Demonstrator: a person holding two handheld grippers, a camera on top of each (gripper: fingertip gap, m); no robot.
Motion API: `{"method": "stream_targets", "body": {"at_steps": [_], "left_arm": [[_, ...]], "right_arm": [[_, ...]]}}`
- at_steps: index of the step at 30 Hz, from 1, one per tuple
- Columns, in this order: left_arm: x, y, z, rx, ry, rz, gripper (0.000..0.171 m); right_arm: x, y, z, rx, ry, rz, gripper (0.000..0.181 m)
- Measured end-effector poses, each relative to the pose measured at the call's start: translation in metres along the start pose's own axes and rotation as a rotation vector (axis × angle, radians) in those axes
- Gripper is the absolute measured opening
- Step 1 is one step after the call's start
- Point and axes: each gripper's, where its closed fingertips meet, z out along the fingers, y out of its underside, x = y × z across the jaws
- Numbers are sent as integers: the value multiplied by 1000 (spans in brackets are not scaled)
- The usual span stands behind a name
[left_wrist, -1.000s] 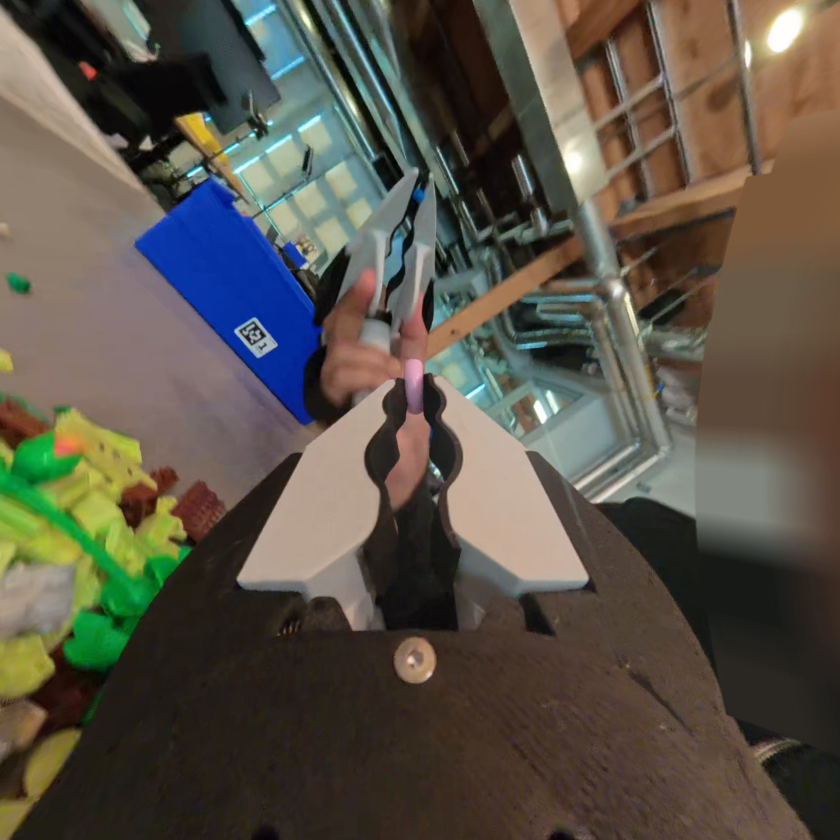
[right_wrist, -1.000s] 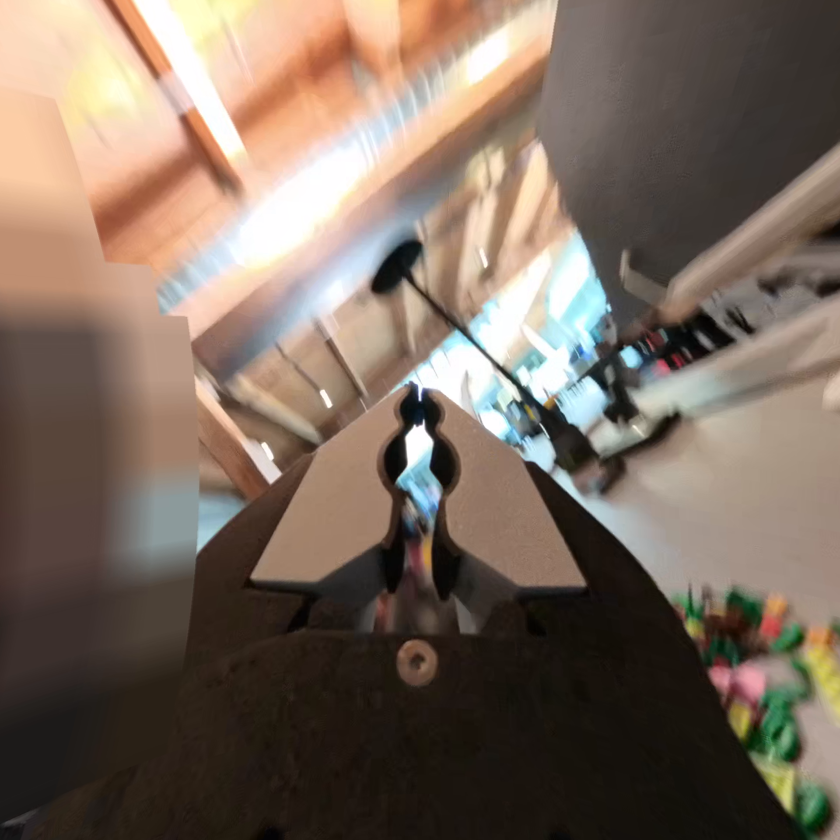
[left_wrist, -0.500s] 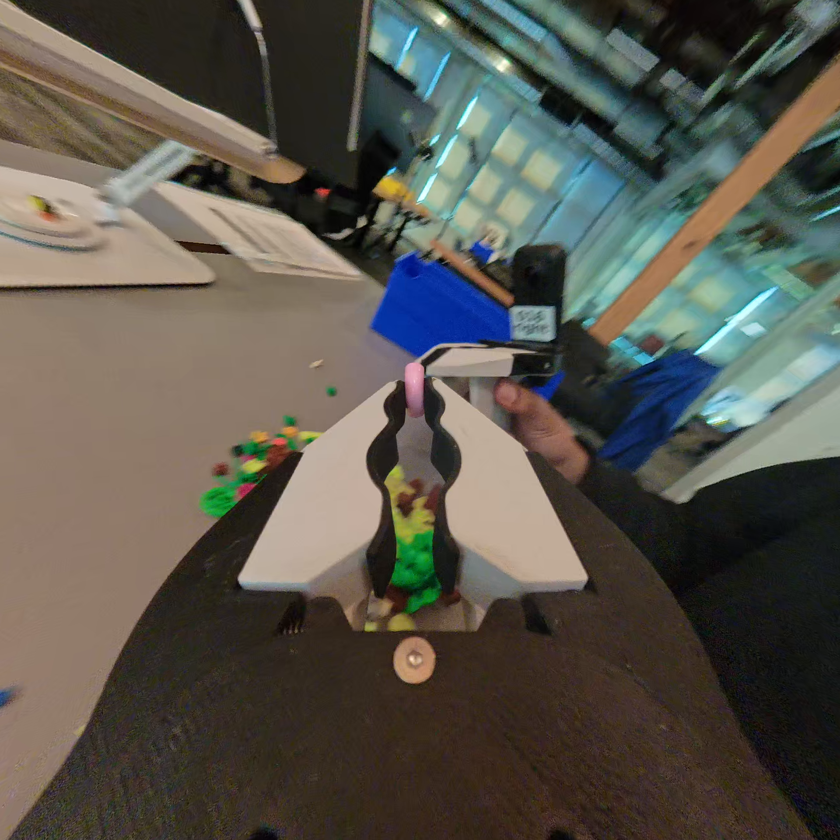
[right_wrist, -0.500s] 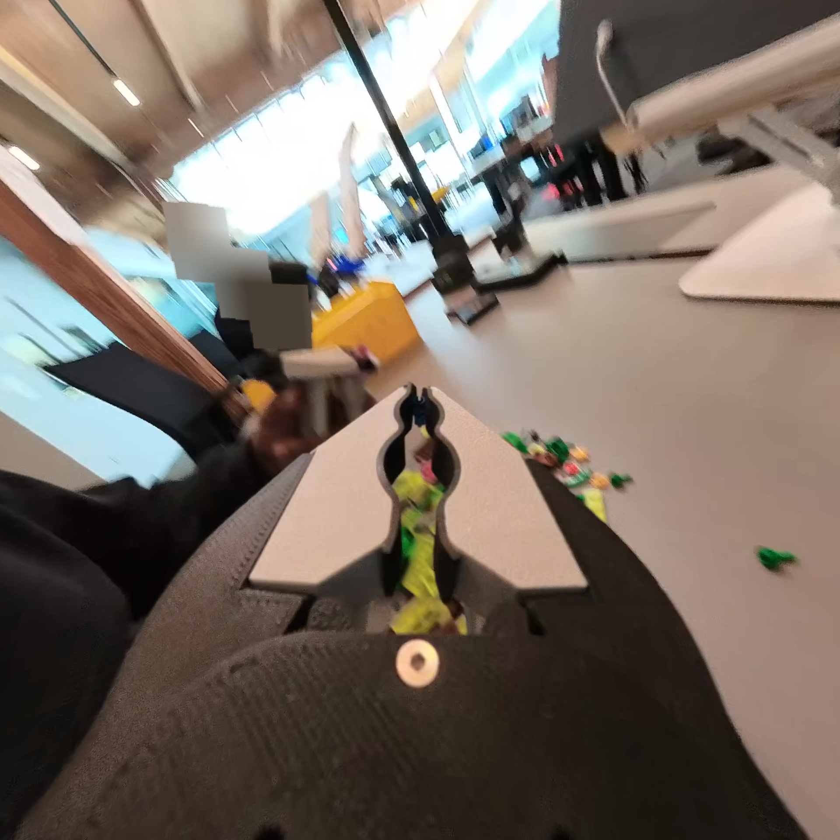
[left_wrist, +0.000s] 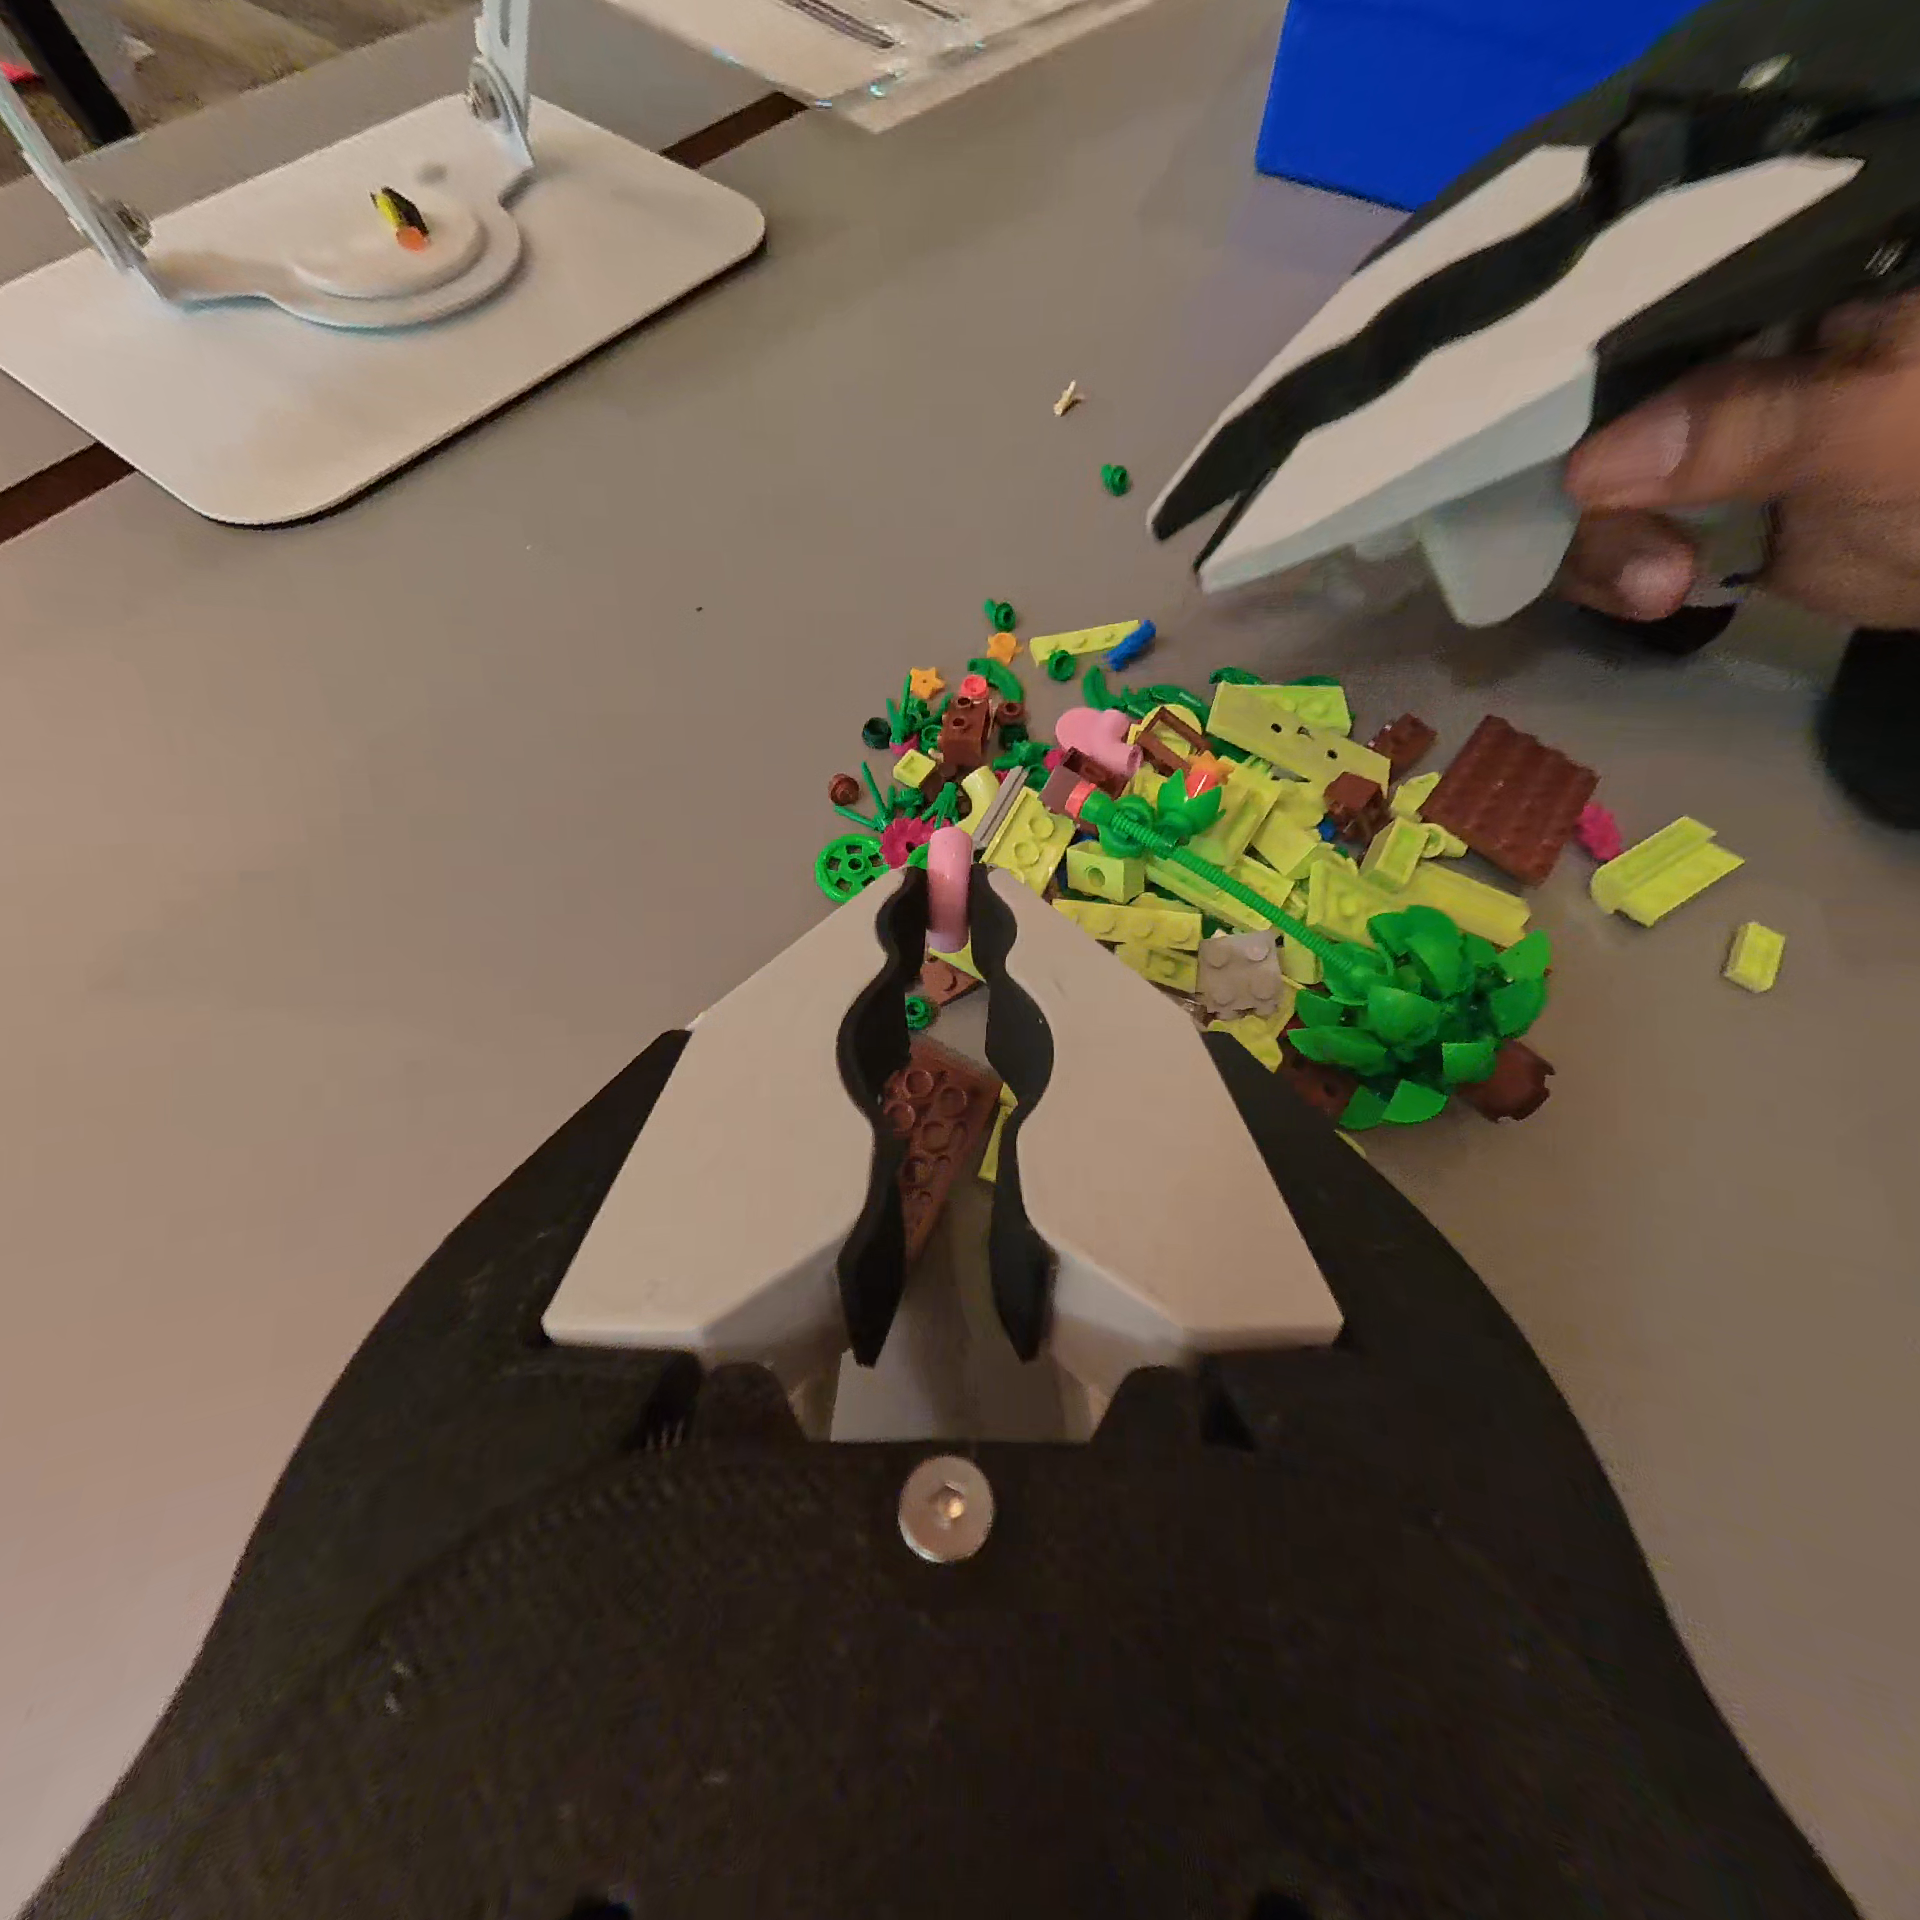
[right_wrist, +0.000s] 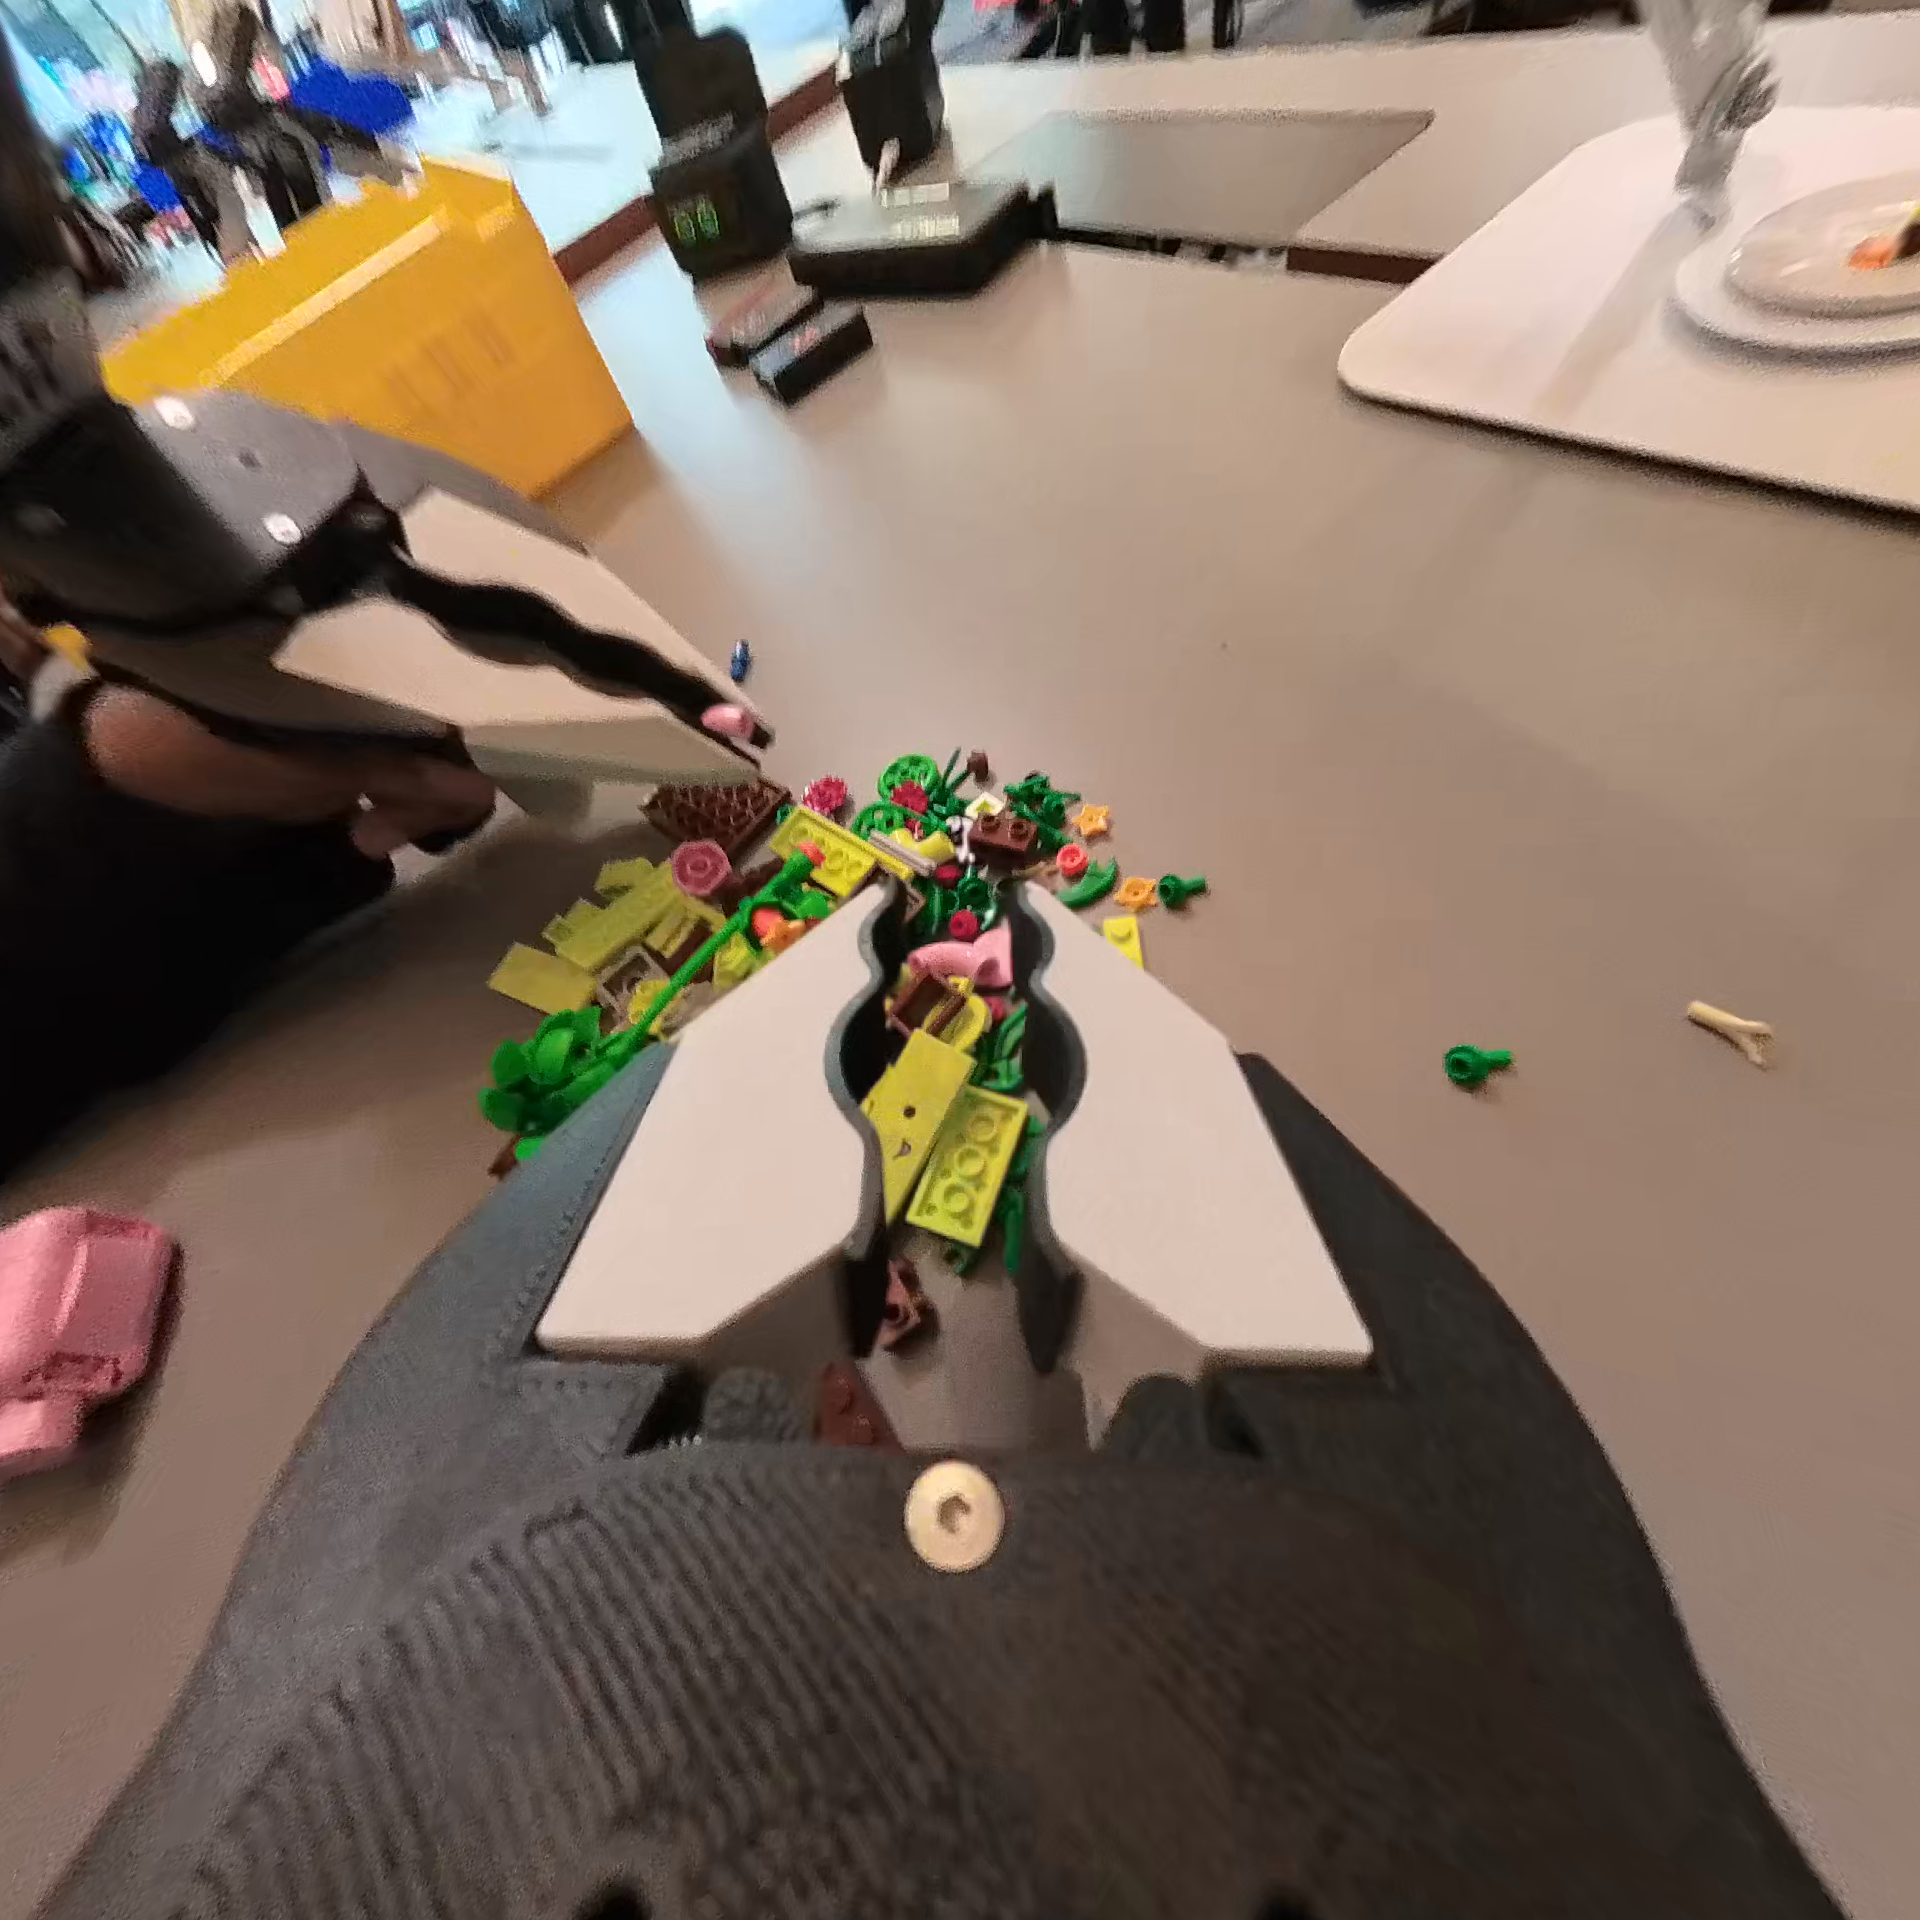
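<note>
My left gripper is shut on a small pink curved piece, pinched at the very fingertips. It hovers over the near left edge of a pile of small toy bricks in lime, green, brown and pink on the grey table. The right wrist view also shows the pink piece in that gripper's tips. My right gripper is open a little and empty, low over the same pile. A pink heart-like piece lies on the pile below its jaws. The left wrist view shows the right gripper beyond the pile.
A white stand base sits far left, a blue bin far right. The right wrist view shows a yellow bin, black boxes and a pink object at the left edge. A green stud and a beige bit lie loose. Across from one pair of fingers to the other is roughly 8 cm.
Both grippers swung down from pointing up at the room to over the brick pile. The left kept the pink piece. The right jaws went from shut to slightly open.
</note>
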Motion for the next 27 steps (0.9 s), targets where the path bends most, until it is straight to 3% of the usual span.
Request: {"method": "stream_targets", "body": {"at_steps": [9,18,23,27], "left_arm": [[2,4,4,-17,5,-8,22],[-36,-32,-31,241,-47,-169,18],[-53,-35,-39,294,-82,-225,16],[-58,-39,-46,327,-109,-226,15]], "right_arm": [[-3,-18,-14,107,-68,84,19],[-14,-29,-20,156,-102,59,21],[-71,-32,-20,136,-241,-148,43],[-156,6,-11,-39,-388,-470,54]]}}
